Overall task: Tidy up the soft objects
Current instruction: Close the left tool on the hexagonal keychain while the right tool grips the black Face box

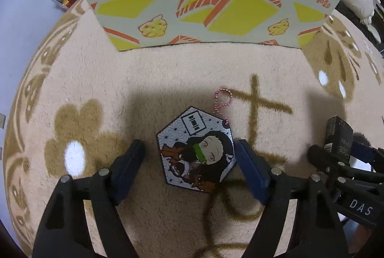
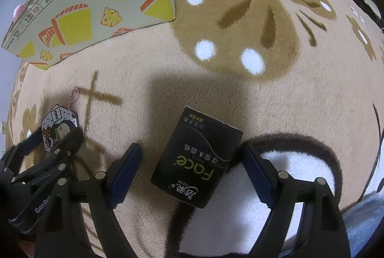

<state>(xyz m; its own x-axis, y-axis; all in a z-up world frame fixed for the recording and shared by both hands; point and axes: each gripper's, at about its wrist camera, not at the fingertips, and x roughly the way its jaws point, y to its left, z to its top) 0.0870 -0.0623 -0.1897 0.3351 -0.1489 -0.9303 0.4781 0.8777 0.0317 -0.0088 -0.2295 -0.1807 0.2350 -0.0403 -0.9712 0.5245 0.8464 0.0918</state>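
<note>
Now, left gripper (image 1: pixel 189 154) with blue-padded fingers (image 1: pixel 252 169) spread wide apart, one on each side of flat hexagonal rubber keychain with cartoon girl print (image 1: pixel 195 150); right pad seems just touching its edge, left pad apart from it. Keychain lying flat on fluffy beige carpet with brown flower pattern (image 1: pixel 168 70), its pink bead chain (image 1: pixel 224 102) stretched toward far side. Right gripper (image 2: pixel 192 159) also wide open, black soft tissue pack with green "Face" lettering (image 2: pixel 194 157) lying on carpet between its pads, slightly tilted; cannot tell if pads touch it. Tissue pack to the right of keychain, well apart. Far from both, near left of scene, printed cardboard box with yellow and orange shapes (image 1: pixel 204 1) standing on carpet.
</note>
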